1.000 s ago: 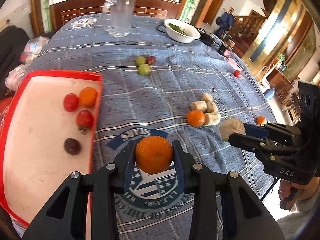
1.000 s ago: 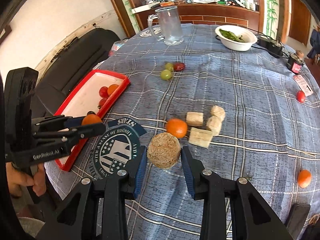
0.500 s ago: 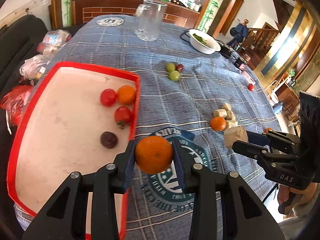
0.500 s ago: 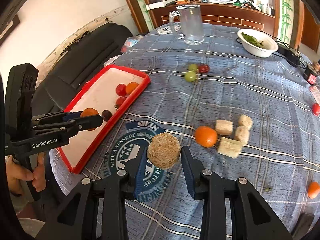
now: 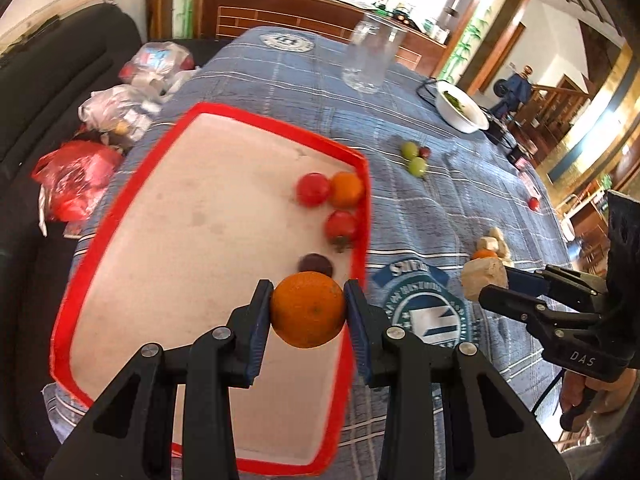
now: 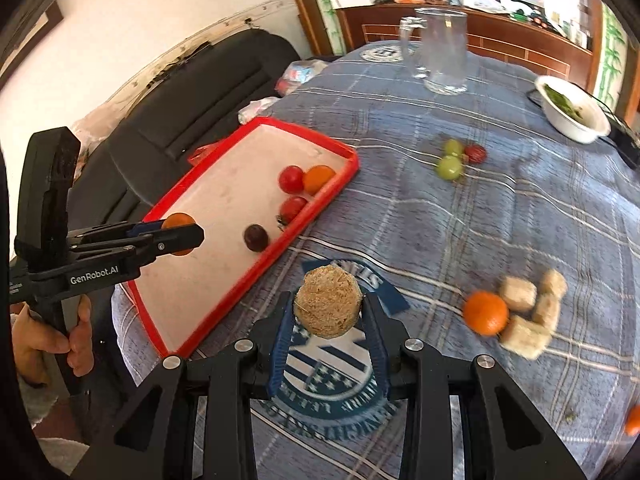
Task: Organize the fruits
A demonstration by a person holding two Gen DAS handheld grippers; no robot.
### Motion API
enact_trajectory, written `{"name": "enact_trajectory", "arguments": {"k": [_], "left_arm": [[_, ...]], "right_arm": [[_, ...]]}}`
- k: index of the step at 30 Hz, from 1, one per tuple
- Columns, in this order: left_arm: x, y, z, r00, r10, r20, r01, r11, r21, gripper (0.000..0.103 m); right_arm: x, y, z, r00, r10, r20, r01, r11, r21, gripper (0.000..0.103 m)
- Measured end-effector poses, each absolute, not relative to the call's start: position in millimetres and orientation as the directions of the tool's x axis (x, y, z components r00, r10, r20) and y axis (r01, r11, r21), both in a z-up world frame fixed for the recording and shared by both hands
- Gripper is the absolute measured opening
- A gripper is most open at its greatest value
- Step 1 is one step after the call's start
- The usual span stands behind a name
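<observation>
L gripper [image 5: 308, 312] clamps the orange [image 5: 308, 309] over the red tray [image 5: 120, 216] near edge; R gripper [image 6: 328, 312] grips a tan fibrous ball [image 6: 328, 299] above the cloth. Lower orange clear of the dark plum [image 5: 316, 265], then let go gently.

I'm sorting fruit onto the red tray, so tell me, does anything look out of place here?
Yes. The right tongs are shut on a tan, fibrous round chunk that doesn't look like fruit; similar tan chunks lie beside an orange on the cloth. The red tray holds only small fruits. Otherwise nothing looks spilled or damaged.
</observation>
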State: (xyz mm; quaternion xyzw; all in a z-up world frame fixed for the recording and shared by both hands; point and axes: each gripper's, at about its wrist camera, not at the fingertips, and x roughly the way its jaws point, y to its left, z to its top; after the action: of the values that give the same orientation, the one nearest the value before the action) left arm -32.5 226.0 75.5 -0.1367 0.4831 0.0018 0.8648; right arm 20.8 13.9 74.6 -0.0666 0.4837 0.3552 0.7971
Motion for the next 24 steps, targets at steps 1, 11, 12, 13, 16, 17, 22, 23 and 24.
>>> {"name": "enact_trajectory", "arguments": {"k": [1,11,12,13,16,17,22,23,24], "left_arm": [[-32.8,229.1,74.9,0.533,-0.127,-0.837,-0.14,0.962,-0.235,0.034],[-36.0,255.5,59.5,0.513,-0.134,-0.848,-0.183,0.948,-0.261,0.034],[-36.4,255.7,56.9,0.51,-0.145,-0.848,-0.182,0.945,-0.271,0.034],[-36.5,255.8,55.6,0.508,-0.15,-0.848,-0.18,0.944,-0.275,0.034],[-36.0,253.6,49.8,0.497,-0.176,-0.85,-0.169,0.941,-0.293,0.034],[-35.3,251.6,47.4,0.492,-0.187,-0.85,-0.161,0.94,-0.3,0.034],[-31.5,244.7,40.9,0.479,-0.222,-0.849,-0.131,0.939,-0.319,0.034],[-30.5,243.7,39.5,0.477,-0.227,-0.849,-0.124,0.939,-0.321,0.034],[-29.7,242.9,38.1,0.474,-0.232,-0.849,-0.119,0.939,-0.323,0.034]], "right_arm": [[22.1,17.9,75.2,0.277,0.504,-0.818,-0.636,0.735,0.237,0.035],[33.2,76.7,75.8,0.221,0.532,-0.817,-0.694,0.675,0.252,0.035],[35.2,83.3,74.9,0.211,0.535,-0.818,-0.7,0.667,0.256,0.035],[37.9,90.8,74.0,0.203,0.536,-0.819,-0.705,0.66,0.257,0.035],[45.4,109.6,73.2,0.184,0.542,-0.82,-0.72,0.642,0.263,0.035],[48.8,115.8,72.5,0.174,0.545,-0.82,-0.725,0.635,0.268,0.035],[63.5,136.3,63.9,0.107,0.553,-0.826,-0.749,0.591,0.299,0.035],[65.9,139.4,62.0,0.1,0.553,-0.827,-0.753,0.585,0.3,0.035],[68.0,142.6,59.6,0.094,0.55,-0.83,-0.759,0.579,0.298,0.035]]}}
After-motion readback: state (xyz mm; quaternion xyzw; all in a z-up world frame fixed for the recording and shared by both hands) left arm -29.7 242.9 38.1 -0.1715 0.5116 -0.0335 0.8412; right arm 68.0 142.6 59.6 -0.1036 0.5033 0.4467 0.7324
